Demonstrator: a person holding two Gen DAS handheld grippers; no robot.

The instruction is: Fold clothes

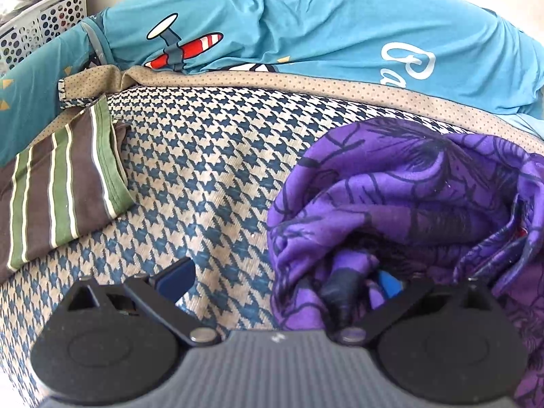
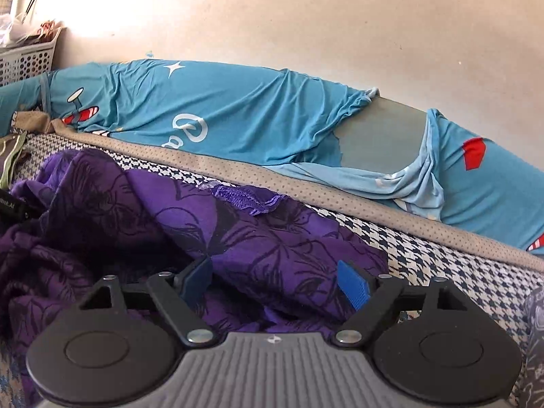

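Note:
A purple garment with dark line print (image 1: 408, 197) lies crumpled on the houndstooth mat (image 1: 210, 176), at the right of the left wrist view. My left gripper (image 1: 282, 280) stands open. Its left pad (image 1: 176, 278) is over bare mat, and its right pad (image 1: 387, 282) is half buried in the purple folds. In the right wrist view the same garment (image 2: 217, 231) spreads across the left and middle. My right gripper (image 2: 275, 284) is open just above it, with the cloth lying loose between its blue pads (image 2: 353, 289).
A striped green and brown garment (image 1: 61, 190) lies at the mat's left. Behind the mat's dotted beige border (image 2: 306, 187), a blue bolster with an aeroplane print (image 1: 306, 27) runs along the wall. A white perforated basket (image 1: 37, 23) stands at the far left. Dark patterned cloth (image 2: 535, 333) shows at the right edge.

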